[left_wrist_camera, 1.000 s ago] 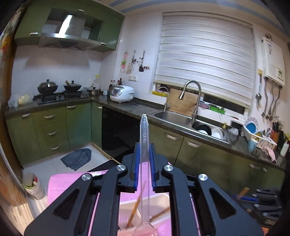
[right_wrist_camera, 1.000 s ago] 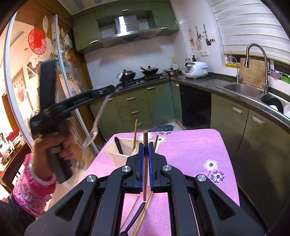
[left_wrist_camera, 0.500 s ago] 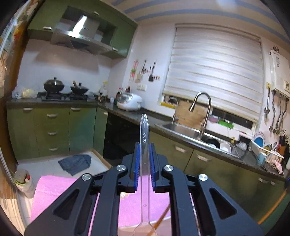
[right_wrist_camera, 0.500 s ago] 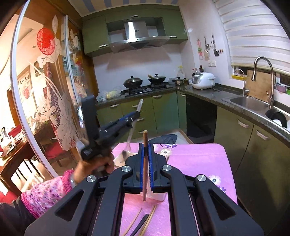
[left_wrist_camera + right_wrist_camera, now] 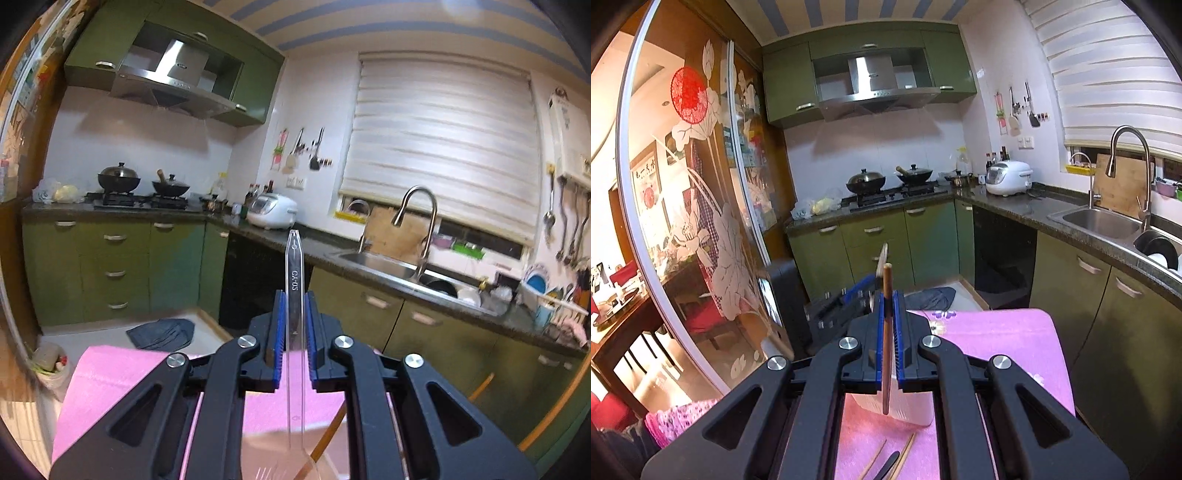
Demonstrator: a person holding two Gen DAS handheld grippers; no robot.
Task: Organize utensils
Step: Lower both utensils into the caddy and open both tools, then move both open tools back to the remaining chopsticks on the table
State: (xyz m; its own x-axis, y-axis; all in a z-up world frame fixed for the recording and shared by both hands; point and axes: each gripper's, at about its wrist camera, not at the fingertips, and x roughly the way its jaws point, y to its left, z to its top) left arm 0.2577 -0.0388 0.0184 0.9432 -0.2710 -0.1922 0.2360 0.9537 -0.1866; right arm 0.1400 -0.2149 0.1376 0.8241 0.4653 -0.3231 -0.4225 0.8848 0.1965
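Observation:
My left gripper (image 5: 294, 314) is shut on a clear plastic fork (image 5: 294, 273); its handle points up and its tines hang low at the frame's bottom edge, over the pink table (image 5: 110, 373). My right gripper (image 5: 886, 314) is shut on a brown chopstick (image 5: 886, 332), held upright above the white utensil box (image 5: 908, 410). The left gripper (image 5: 846, 295) shows in the right wrist view just behind and left of my right one, with the fork handle beside the chopstick tip. Loose chopsticks (image 5: 905, 454) and a black utensil (image 5: 886, 467) lie on the pink cloth (image 5: 997, 339).
Green cabinets (image 5: 886, 236) and a dark counter (image 5: 1015, 206) with stove, rice cooker (image 5: 1008, 177) and sink (image 5: 1097, 221) run behind the table. A glass sliding door (image 5: 701, 221) stands at the left. A dark cloth (image 5: 162, 332) lies on the floor.
My left gripper has swung in toward the box, close beside my right gripper, and tilted upward with the fork. My right gripper rose and moved forward over the box with the chopstick.

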